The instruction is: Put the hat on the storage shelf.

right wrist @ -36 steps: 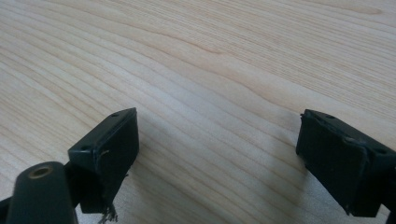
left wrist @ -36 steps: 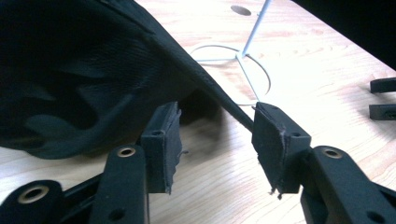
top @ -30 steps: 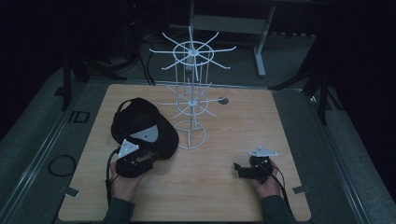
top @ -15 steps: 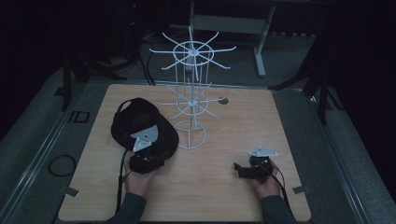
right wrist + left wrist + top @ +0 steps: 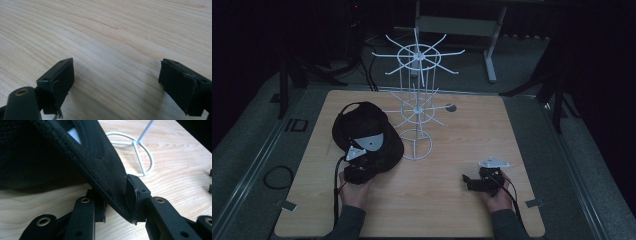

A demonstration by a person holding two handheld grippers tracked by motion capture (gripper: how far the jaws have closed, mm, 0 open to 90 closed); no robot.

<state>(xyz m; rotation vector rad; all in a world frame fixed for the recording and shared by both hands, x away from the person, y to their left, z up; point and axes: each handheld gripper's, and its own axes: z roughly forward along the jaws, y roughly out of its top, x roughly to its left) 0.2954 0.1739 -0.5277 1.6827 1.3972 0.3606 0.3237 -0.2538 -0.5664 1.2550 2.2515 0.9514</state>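
A black cap [image 5: 362, 127] lies on the left half of the wooden table [image 5: 447, 215], its near edge lifted a little. My left gripper [image 5: 363, 164] is at that near edge. In the left gripper view the cap's brim [image 5: 105, 172] runs slanting between the two black jaws, and my left gripper [image 5: 117, 206] is shut on it. My right gripper [image 5: 468, 181] rests low over the table's front right, pointing left. Its jaws stand wide apart, and in the right gripper view my right gripper [image 5: 116, 82] has bare wood between them.
A white wire rack [image 5: 416, 107] with spoke-like hooks on two tiers stands mid-table just right of the cap. Its ring base [image 5: 136, 147] lies close beyond the brim. Dark floor and a stand's legs [image 5: 489, 60] lie behind the table.
My left gripper has shifted slightly right and forward along the cap's near edge. The right gripper has stayed where it was.
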